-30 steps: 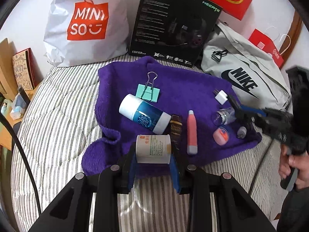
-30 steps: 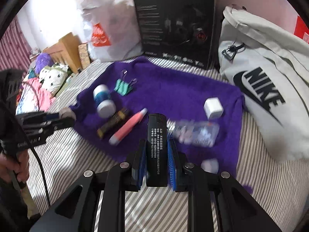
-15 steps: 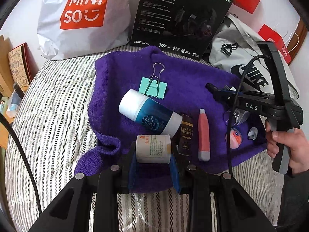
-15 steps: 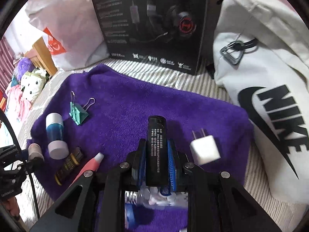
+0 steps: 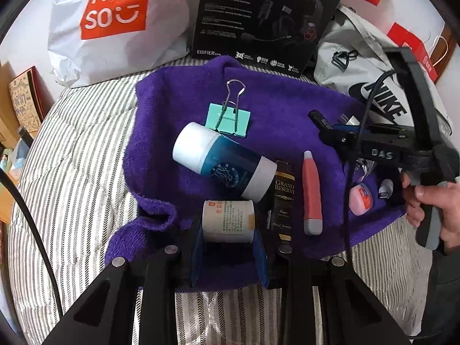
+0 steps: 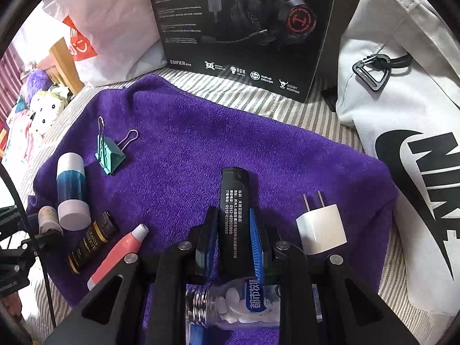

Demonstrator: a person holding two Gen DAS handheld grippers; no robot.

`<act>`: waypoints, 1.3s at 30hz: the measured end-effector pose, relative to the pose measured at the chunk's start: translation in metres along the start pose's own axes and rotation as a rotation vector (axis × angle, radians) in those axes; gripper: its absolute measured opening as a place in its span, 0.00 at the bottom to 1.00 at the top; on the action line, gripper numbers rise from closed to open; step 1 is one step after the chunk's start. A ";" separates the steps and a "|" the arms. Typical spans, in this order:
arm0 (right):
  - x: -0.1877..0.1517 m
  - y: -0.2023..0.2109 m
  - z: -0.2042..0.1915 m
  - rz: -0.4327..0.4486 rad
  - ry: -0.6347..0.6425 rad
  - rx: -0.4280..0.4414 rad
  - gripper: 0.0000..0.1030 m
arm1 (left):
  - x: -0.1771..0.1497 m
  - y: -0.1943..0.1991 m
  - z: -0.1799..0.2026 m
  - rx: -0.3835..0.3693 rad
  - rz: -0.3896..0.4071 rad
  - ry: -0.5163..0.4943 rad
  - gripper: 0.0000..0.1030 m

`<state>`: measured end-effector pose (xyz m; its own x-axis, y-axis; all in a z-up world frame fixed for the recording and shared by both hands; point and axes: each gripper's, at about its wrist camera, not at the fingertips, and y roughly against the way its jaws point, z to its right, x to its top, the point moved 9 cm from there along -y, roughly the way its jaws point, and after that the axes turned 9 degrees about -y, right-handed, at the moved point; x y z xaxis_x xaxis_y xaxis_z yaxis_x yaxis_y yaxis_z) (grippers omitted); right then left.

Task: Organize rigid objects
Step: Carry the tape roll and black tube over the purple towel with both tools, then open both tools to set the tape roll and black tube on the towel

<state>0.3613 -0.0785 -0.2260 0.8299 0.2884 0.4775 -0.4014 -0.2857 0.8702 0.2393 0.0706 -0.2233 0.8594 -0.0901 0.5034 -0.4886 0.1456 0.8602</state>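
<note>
Right wrist: my right gripper (image 6: 234, 237) pinches the black lighter (image 6: 231, 210) (long axis pointing ahead), white charger (image 6: 320, 230) just right.

Headset box (image 6: 244, 26) stands behind the purple towel (image 6: 201, 149); Miniso bag (image 5: 115, 20) left of box, Nike bag (image 6: 402, 143) right of it, striped sheet (image 5: 72, 172) beneath.

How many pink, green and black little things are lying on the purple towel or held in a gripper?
Pink: 2, the pink tube and the round pink tin.
Green: 1, the binder clip.
Black: 2, the black stick in the right gripper and the gold-lettered black tube.
Total: 5
</note>
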 end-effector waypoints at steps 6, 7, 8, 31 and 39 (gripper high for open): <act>0.002 0.016 -0.004 0.028 0.016 0.026 0.57 | 0.003 -0.006 0.003 0.054 -0.019 -0.038 0.28; 0.001 0.019 -0.003 0.037 0.018 0.023 0.58 | 0.003 -0.006 0.004 0.059 -0.021 -0.043 0.28; 0.001 0.025 -0.003 0.046 0.015 0.024 0.58 | 0.002 -0.006 0.004 0.064 -0.023 -0.046 0.28; -0.088 0.129 0.023 0.109 -0.170 0.082 0.77 | -0.006 0.022 0.009 0.071 -0.060 -0.046 0.76; -0.114 0.161 0.014 0.127 -0.218 0.073 0.99 | -0.030 0.082 0.046 0.090 -0.008 -0.102 0.97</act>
<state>0.2073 -0.1702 -0.1422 0.8416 0.0448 0.5382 -0.4853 -0.3745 0.7901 0.1667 0.0403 -0.1645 0.8458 -0.1917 0.4979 -0.4970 0.0561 0.8659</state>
